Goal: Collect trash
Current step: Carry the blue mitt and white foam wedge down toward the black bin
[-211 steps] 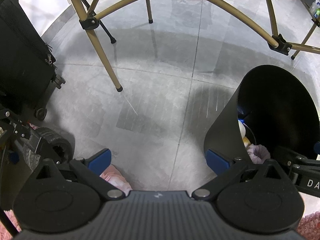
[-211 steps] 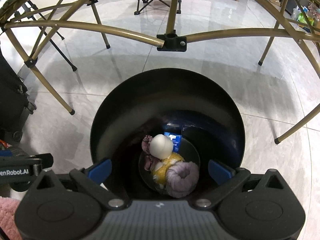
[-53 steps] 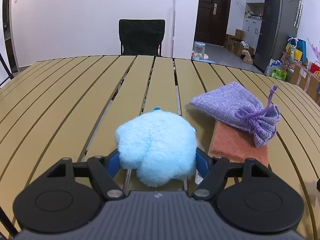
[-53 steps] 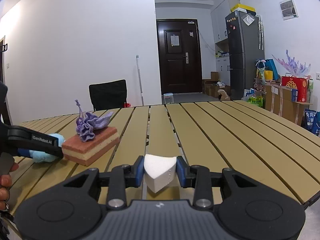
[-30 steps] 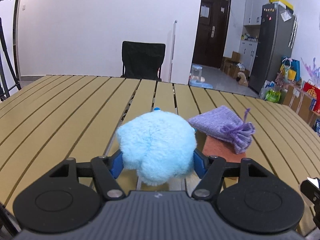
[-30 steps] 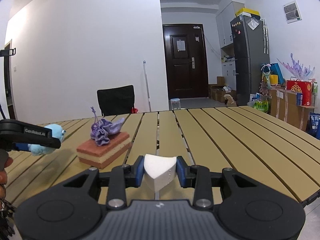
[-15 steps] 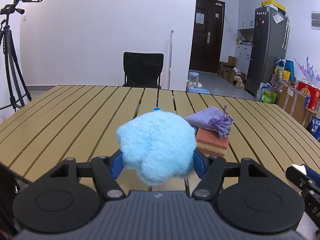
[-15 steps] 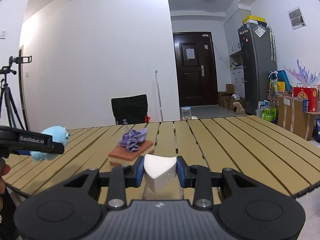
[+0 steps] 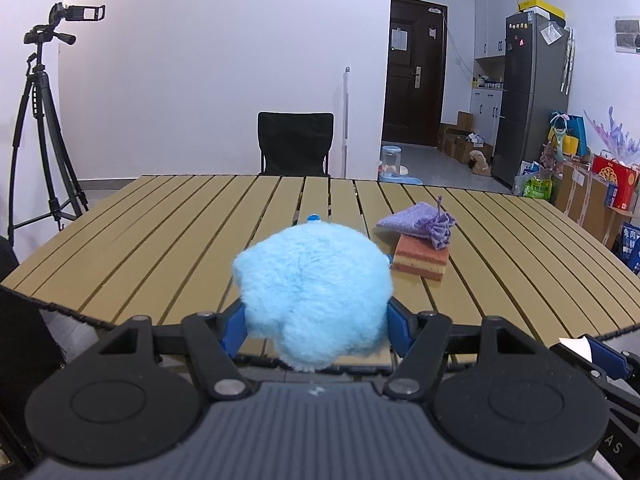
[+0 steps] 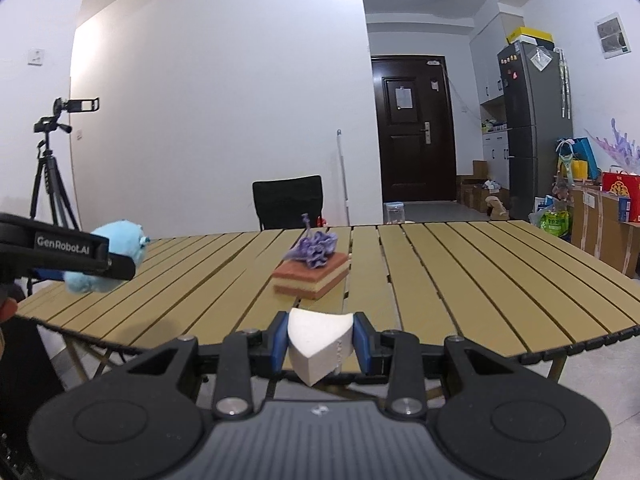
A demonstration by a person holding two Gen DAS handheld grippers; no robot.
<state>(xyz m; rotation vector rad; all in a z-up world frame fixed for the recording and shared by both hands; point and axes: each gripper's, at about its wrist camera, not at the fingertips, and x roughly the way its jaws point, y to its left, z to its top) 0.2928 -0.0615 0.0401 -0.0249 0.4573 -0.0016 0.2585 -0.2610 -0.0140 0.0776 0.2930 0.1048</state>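
My left gripper point(image 9: 314, 326) is shut on a fluffy light-blue plush toy point(image 9: 314, 292), held in the air in front of the near edge of the slatted wooden table point(image 9: 160, 248). In the right wrist view that same plush toy point(image 10: 108, 260) shows at the left, held by the left gripper. My right gripper point(image 10: 320, 342) is shut on a white foam wedge point(image 10: 318, 342), also off the table's near edge. On the table lies an orange and yellow sponge point(image 10: 310, 276) with a purple drawstring pouch point(image 10: 314, 250) on top. The sponge point(image 9: 420, 258) and the pouch point(image 9: 420, 224) also show in the left wrist view.
A black chair point(image 9: 296, 144) stands behind the table. A camera tripod point(image 9: 40, 120) is at the left by the wall. A dark door point(image 10: 416, 128), a fridge point(image 10: 532, 128) and boxes and bags point(image 10: 600, 208) fill the right side of the room.
Both grippers have drawn back from the table with their loads and risen slightly. The sponge and pouch look smaller and farther, and the table's near edge has come into view.
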